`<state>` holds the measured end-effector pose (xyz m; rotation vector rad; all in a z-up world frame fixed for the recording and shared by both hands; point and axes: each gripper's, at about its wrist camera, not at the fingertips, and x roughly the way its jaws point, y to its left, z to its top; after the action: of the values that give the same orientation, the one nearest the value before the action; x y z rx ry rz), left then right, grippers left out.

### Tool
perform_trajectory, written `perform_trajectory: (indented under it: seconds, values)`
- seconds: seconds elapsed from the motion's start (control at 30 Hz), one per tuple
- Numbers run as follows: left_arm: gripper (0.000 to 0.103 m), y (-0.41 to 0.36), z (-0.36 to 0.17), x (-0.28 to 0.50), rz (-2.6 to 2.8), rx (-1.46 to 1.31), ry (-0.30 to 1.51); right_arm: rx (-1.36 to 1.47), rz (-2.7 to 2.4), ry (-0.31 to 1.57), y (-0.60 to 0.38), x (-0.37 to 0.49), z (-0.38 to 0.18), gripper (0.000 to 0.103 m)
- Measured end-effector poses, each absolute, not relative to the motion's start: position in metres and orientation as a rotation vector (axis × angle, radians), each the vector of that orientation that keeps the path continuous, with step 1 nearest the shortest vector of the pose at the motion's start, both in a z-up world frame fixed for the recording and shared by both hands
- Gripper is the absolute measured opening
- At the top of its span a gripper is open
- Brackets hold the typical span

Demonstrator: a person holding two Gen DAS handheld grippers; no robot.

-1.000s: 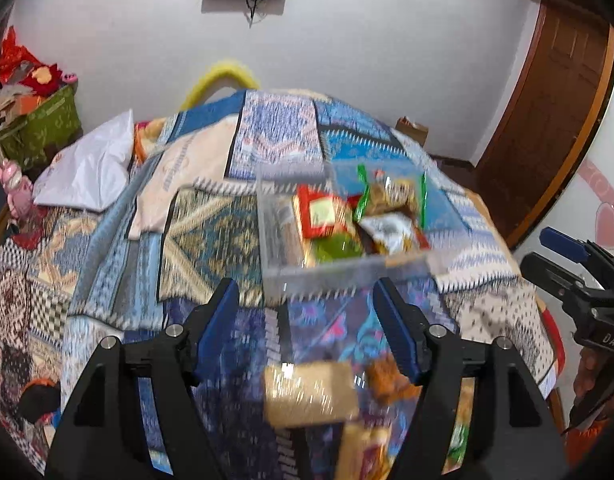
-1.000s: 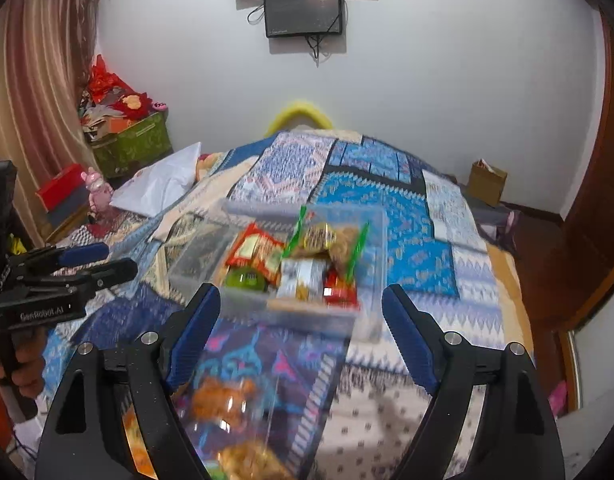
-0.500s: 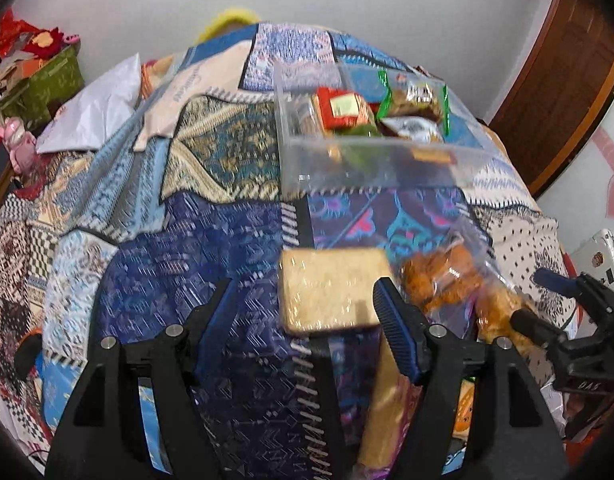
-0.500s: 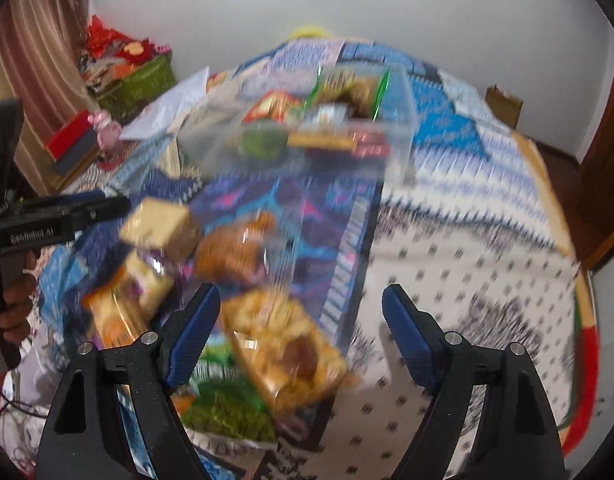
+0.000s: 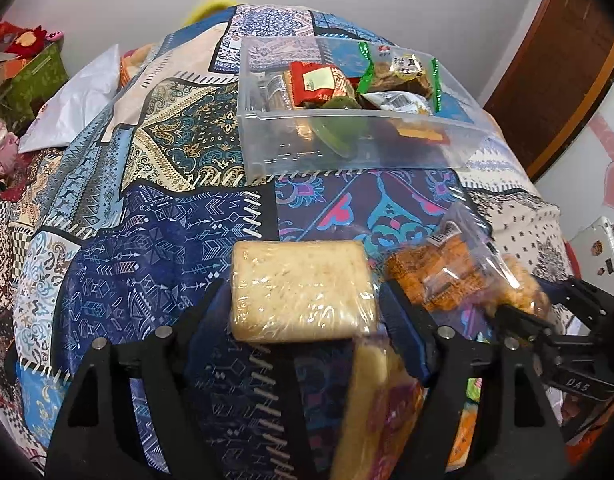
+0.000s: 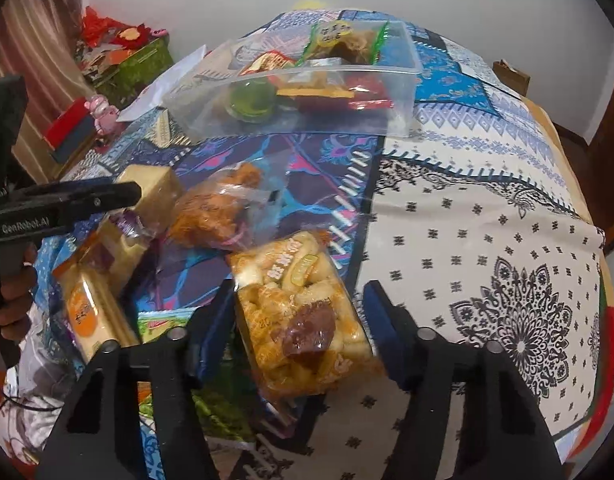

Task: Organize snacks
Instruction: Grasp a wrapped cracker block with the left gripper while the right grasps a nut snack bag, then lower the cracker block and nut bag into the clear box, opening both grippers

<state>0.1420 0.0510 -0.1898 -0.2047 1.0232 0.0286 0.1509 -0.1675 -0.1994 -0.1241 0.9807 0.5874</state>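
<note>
Sorting roughly half done: clear bin (image 5: 347, 148) at 12 o'clock holds several packets. Left gripper (image 5: 303, 312), fingers apart, straddles wrapped cake block (image 5: 303, 292); right gripper (image 6: 297, 332), apart, flanks pastry bag (image 6: 303, 316). Contact apparently absent. Orange bag (image 6: 215, 212), long packet (image 6: 91, 304) remain outside.

Both wrist cams are looking down close over the patchwork quilted bedspread (image 5: 139, 280) (image 6: 487, 264), left one sitting further left, both catching the clear plastic snack bin (image 5: 347, 148) (image 6: 399, 92).
</note>
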Motion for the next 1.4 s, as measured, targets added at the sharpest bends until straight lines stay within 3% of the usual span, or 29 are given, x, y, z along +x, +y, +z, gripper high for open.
perform_trajectory:
  seconds: [0.13, 0.6, 1.4]
  values:
    - [0.081, 0.052, -0.202, 0.152, 0.032, -0.220, 1.055, -0.097, 0.564, 0.970, -0.176, 0.156, -0.198, 0.045]
    - [0.078, 0.058, -0.205, 0.160, 0.045, -0.252, 1.035, -0.019, 0.516, 0.923, -0.194, 0.167, -0.183, 0.043]
    - [0.078, 0.073, -0.113, 0.189, 0.027, -0.283, 0.781, 0.021, 0.542, 0.710, -0.160, 0.228, -0.106, 0.043]
